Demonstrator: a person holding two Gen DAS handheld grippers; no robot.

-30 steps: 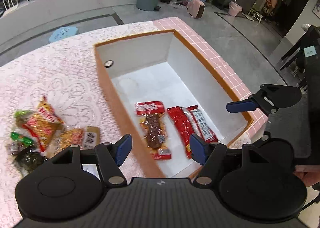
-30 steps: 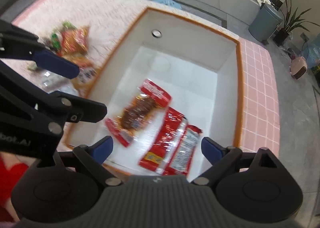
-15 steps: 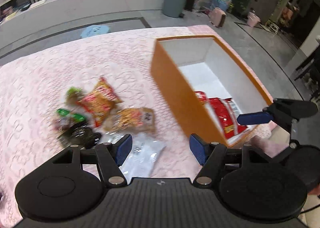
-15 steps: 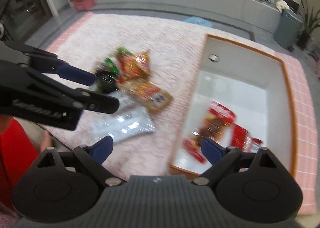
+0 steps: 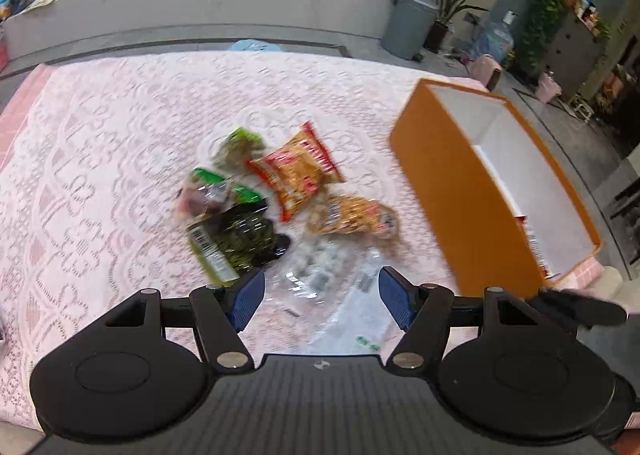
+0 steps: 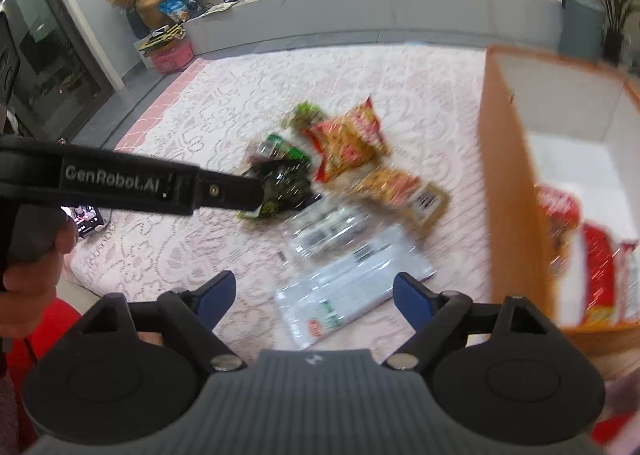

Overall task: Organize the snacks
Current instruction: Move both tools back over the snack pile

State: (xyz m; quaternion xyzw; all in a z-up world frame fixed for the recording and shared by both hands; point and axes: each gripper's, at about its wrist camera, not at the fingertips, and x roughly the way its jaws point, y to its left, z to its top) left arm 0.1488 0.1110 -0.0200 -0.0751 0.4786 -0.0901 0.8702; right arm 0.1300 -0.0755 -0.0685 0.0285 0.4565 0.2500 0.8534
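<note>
Both grippers are swinging away from the orange box [image 5: 452,191] toward the loose snack pile [image 5: 280,195] on the lace tablecloth [image 5: 100,159]; a second ago they were looking down into the box. Left gripper [image 5: 320,297] is hovering over a clear packet [image 5: 340,295], jaws spread, gripping nothing. Right gripper [image 6: 314,297] is closing its jaws above a silvery wrapper [image 6: 352,287], pads not touching it. Red packets [image 6: 596,267] are lying inside the box. Frames are blurring with motion.
</note>
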